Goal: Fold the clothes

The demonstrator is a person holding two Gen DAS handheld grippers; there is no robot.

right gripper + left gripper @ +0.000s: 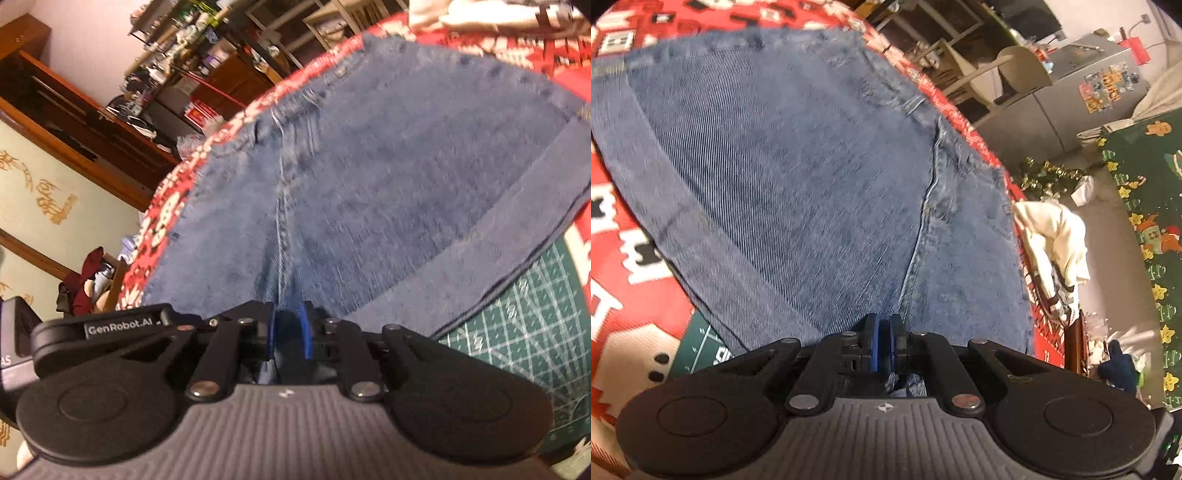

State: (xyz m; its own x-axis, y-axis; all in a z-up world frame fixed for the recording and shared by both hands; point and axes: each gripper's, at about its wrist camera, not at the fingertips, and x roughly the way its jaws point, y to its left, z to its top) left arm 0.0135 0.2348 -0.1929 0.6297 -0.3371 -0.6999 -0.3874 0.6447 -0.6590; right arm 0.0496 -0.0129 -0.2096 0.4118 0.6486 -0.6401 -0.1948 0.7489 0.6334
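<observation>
The left gripper (884, 341) has its blue-padded fingers (874, 343) pressed nearly together, pinching the near edge of the jeans (798, 177) beside a vertical seam. The right gripper (290, 341) likewise has its fingers (307, 339) clamped on the near denim edge, at a seam running away from it.

The jeans spread outward from both grippers across a red patterned cloth (624, 266) that covers the work surface. A green cutting mat (517, 332) shows under the denim's near edge in the right wrist view, and a corner of it appears in the left wrist view.

Beyond the jeans in the left wrist view, a white garment (1056, 236) sits at the far edge of the cloth. Farther back stand a grey refrigerator (1082, 96) and, in the right wrist view, cluttered wooden shelving (110, 110).
</observation>
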